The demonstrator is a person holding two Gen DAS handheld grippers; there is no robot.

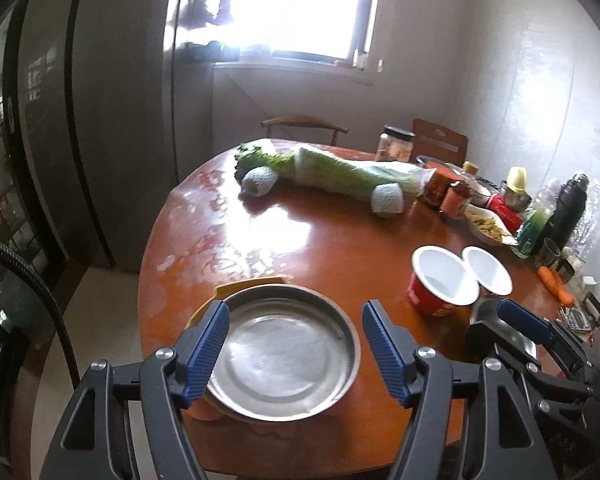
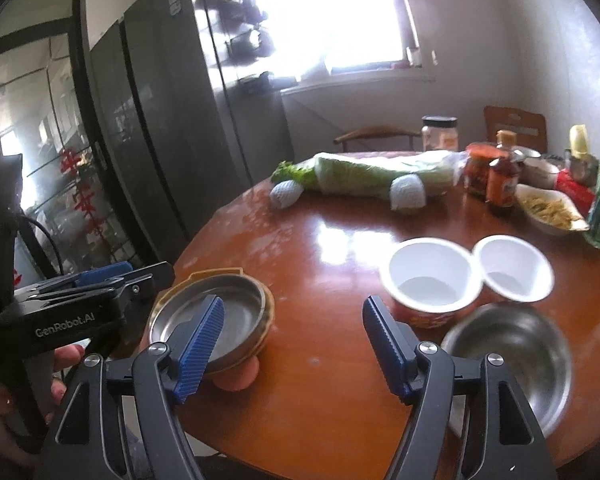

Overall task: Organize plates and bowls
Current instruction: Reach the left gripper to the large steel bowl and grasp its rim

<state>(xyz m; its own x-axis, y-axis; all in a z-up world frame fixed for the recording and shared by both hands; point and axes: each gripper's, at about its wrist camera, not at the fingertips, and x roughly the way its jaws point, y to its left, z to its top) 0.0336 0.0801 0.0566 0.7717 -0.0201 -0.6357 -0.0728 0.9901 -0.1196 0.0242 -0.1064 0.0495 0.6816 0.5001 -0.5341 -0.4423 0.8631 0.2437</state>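
Steel plate [image 1: 280, 354] sits nested on a yellow dish [image 1: 236, 284] near the worktop [image 1: 340, 248] edge, evidently stacked. Left gripper [image 1: 294, 354] and right gripper [image 2: 294, 346] stand apart, holding nothing.

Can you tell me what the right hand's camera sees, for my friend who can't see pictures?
The open right gripper hovers over a round brown table, holding nothing. A metal plate sits left, a steel bowl right, two white cups behind.

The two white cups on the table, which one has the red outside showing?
The left cup, nearer the stacked metal plates; the other cup shows only white.
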